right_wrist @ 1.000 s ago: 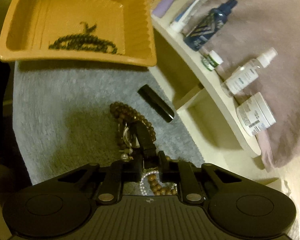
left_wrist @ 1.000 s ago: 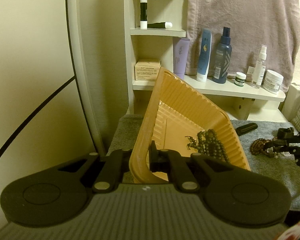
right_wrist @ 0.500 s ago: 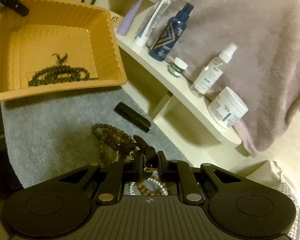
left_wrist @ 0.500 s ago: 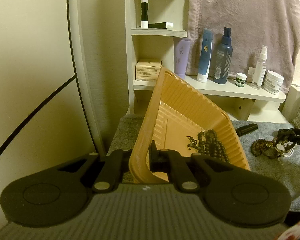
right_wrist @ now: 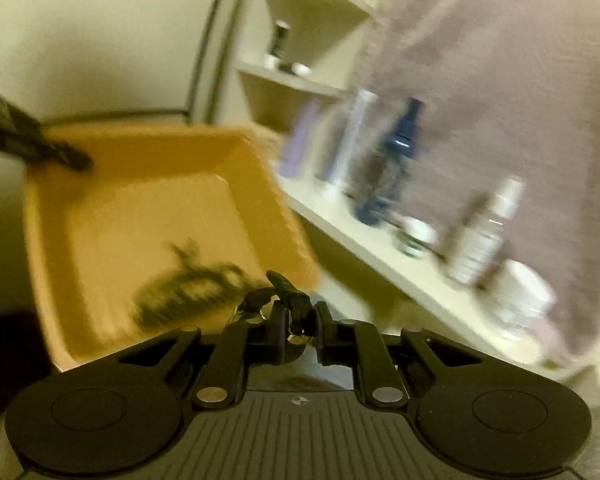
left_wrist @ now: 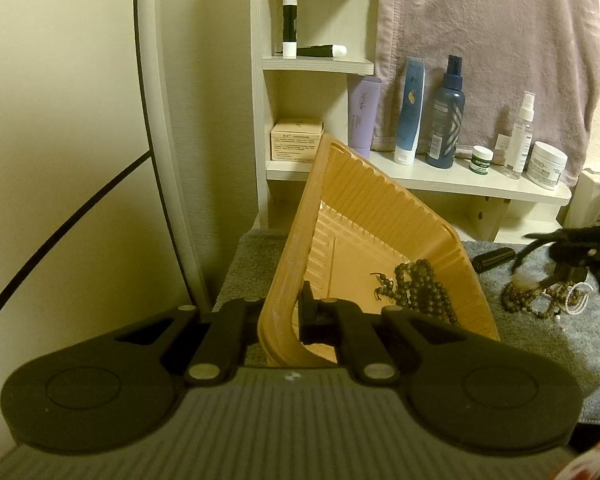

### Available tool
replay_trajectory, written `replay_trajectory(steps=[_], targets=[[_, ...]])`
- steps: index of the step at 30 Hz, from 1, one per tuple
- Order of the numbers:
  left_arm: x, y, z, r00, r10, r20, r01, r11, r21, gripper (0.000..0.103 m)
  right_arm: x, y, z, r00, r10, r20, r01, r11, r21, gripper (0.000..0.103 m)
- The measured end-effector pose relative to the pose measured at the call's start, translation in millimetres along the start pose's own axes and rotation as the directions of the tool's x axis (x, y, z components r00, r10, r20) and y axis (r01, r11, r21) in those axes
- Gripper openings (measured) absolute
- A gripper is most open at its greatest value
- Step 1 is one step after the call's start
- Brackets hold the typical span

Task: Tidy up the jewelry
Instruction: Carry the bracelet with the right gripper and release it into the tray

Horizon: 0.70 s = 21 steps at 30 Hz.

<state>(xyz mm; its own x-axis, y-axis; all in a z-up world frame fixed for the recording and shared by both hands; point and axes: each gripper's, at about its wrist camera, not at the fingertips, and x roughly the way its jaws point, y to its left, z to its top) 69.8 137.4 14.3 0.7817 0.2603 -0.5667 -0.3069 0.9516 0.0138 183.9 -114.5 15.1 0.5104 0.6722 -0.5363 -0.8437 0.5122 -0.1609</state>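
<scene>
Wooden dark bead strand already in orange tray | brown-and-white bracelet tangle at 3 o'clock outstanding | left gripper pinches tray rim | right gripper clamps dark strap, heading trayward.

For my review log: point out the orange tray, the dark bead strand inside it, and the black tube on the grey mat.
orange tray [left_wrist: 384,200], left wrist view, ribbed far wall.
dark bead strand [left_wrist: 424,292], left wrist view, middle of the pile.
black tube [left_wrist: 494,259], left wrist view, mid-body.
</scene>
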Motion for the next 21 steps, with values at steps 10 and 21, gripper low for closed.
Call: replay_trajectory(steps=[10,21], targets=[[-0.4,0.8,0.8,1.0,-0.003,0.0,0.003,1.0,0.0,0.006,40.1,44.4,5.3,0.981,0.194,-0.014,-0.192,0.976,0.101,0.014],[0.8,0.1,2.4,1.0,-0.007,0.002,0.007,1.0,0.0,0.006,29.5,40.5,-21.3,0.984,0.181,0.003,-0.177,0.96,0.215,0.046]])
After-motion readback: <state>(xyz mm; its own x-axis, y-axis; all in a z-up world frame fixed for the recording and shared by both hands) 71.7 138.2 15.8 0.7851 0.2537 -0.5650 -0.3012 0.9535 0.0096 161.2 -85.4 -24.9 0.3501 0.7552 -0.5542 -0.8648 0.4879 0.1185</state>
